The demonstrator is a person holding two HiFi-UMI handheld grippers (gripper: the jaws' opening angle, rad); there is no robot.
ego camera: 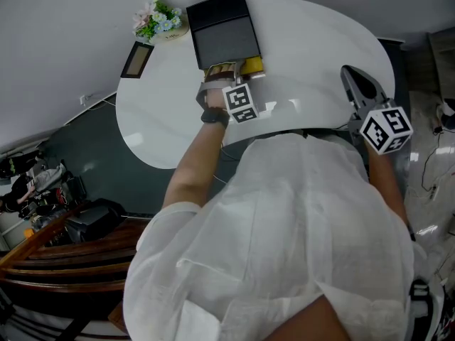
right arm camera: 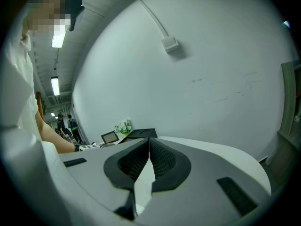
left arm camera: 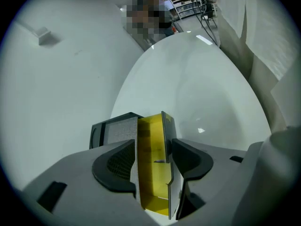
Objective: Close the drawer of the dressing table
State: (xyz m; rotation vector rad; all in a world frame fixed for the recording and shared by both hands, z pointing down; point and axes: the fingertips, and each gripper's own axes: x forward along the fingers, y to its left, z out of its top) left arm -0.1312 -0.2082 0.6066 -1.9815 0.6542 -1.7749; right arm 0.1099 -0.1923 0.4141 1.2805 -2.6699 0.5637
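The dressing table is a black box (ego camera: pixel 224 30) at the far side of the white oval table (ego camera: pixel 320 48). Its yellow-lined drawer (ego camera: pixel 242 67) sticks out toward me. My left gripper (ego camera: pixel 226 75) points steeply down over it. In the left gripper view the drawer (left arm camera: pixel 153 173) stands between the jaws of my left gripper (left arm camera: pixel 153 149), which are parted, each pad close beside a drawer wall. The black box (left arm camera: pixel 113 131) shows behind the left pad. My right gripper (ego camera: pixel 353 78) hovers at the table's right edge, away from the box. Seen in its own view, the right gripper (right arm camera: pixel 149 142) has its fingertips together and nothing between them.
A small bunch of flowers (ego camera: pixel 158 16) and a dark picture frame (ego camera: pixel 137 59) sit left of the box; both the flowers (right arm camera: pixel 124 126) and the frame (right arm camera: pixel 110 137) also show in the right gripper view. A grey wall runs behind the table. Wooden steps (ego camera: pixel 64 261) lie at lower left.
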